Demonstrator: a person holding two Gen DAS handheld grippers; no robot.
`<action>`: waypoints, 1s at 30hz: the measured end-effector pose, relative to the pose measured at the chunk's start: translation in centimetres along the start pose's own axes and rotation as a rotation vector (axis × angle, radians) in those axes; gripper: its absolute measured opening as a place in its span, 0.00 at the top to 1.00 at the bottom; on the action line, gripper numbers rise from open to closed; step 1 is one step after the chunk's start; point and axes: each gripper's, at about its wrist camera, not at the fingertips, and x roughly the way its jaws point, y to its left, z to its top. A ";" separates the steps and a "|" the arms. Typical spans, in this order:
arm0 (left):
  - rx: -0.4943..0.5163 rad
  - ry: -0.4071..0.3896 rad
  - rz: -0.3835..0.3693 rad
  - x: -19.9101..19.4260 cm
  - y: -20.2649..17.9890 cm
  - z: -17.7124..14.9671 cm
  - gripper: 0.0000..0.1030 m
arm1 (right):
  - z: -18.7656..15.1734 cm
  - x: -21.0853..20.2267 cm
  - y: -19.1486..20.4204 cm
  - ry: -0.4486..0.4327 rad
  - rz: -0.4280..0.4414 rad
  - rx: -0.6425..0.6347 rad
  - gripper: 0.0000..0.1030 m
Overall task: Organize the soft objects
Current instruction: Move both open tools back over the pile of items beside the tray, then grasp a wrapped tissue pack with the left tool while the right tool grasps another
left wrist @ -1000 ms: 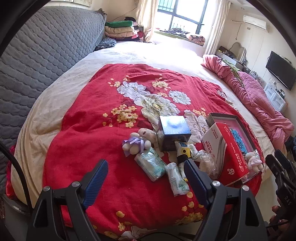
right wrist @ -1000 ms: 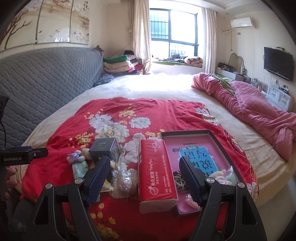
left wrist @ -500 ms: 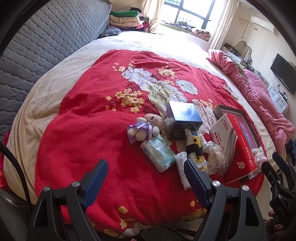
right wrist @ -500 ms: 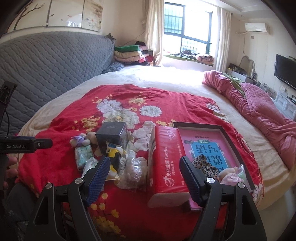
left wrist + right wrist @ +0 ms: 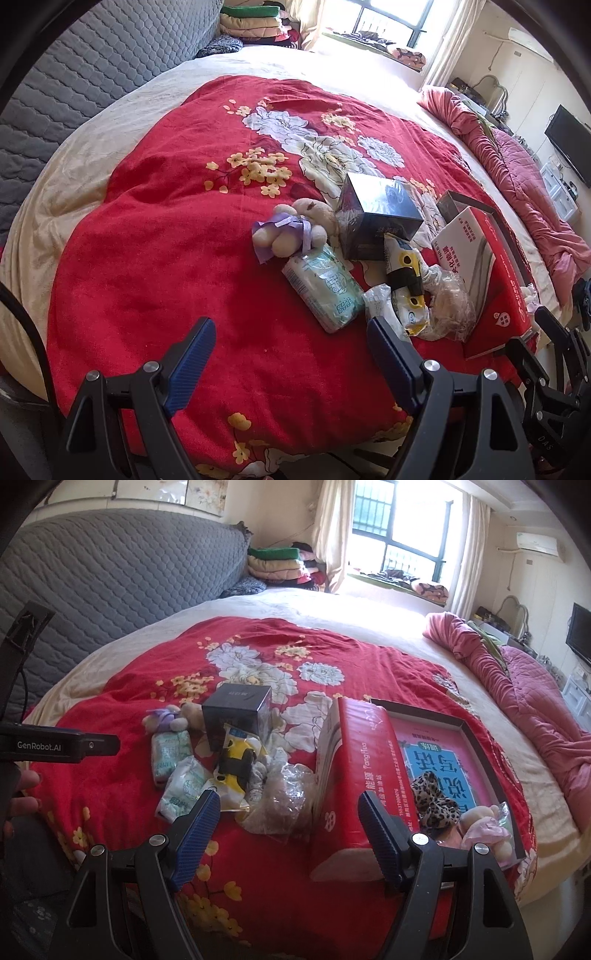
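On a red flowered blanket [image 5: 155,258] lies a heap of small things: a plush bear with a purple ribbon [image 5: 291,230], a green tissue pack [image 5: 325,288], a dark box [image 5: 376,221], a yellow-black packet [image 5: 404,280] and crumpled clear plastic [image 5: 448,306]. A red tissue box [image 5: 354,775] leans on a shallow tray [image 5: 465,723] that holds a leopard scrunchie [image 5: 436,801] and a pink plush [image 5: 484,827]. My left gripper [image 5: 291,339] hangs open, short of the heap. My right gripper [image 5: 288,812] is open too, above the plastic and the red box's near end.
A grey quilted headboard [image 5: 110,583] stands at the left, folded blankets [image 5: 277,563] at the far end near the window. A pink quilt [image 5: 524,686] is bunched along the bed's right side. A person's hand [image 5: 18,797] holds the left gripper's body.
Both grippers have sunk toward the bed and tilted down, so the heap now sits larger and closer in both views. Both stayed open; nothing on the blanket has moved.
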 end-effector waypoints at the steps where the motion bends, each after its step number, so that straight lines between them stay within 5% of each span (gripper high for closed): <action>1: -0.002 0.003 -0.005 0.2 0.1 0.0 0.19 | 0.0 0.1 0.2 0.000 0.009 0.000 0.24; 16: -0.038 0.029 -0.047 2.7 0.5 0.6 0.19 | -1.7 3.0 8.1 0.017 0.120 -0.233 0.24; 30: -0.091 0.085 -0.098 6.4 1.0 1.9 0.19 | -3.7 6.5 12.8 -0.043 0.015 -0.501 0.24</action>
